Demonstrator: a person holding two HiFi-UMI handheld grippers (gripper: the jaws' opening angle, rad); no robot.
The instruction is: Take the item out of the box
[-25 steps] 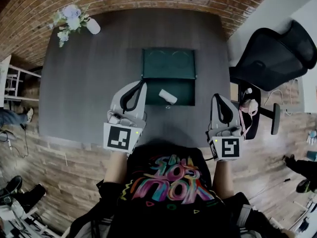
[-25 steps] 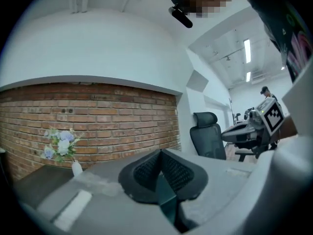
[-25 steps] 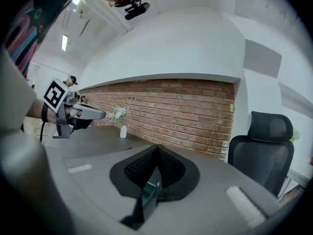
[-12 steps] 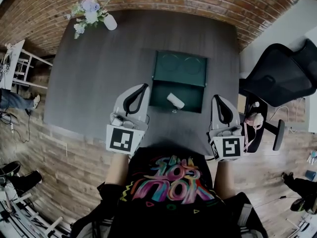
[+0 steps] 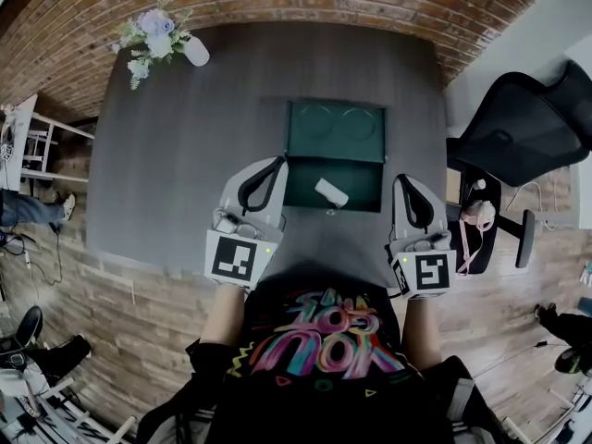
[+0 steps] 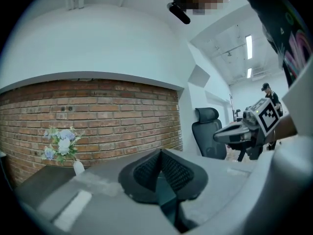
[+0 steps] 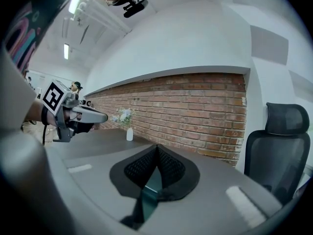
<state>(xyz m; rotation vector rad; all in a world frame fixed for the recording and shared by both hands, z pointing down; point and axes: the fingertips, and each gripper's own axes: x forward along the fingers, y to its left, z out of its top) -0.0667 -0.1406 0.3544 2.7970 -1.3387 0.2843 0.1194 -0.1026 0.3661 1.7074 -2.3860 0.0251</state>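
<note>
Both claws have their jaws pressed together with nothing between them: left claw (image 5: 273, 165) at lower centre-left, its tip just beside the box's left edge; right claw (image 5: 408, 183) at lower right, over the dark tabletop (image 5: 176, 155). The white item (image 5: 330, 192) lies in the near half of the open green box (image 5: 361, 178), mid-frame, touched by neither claw.
</note>
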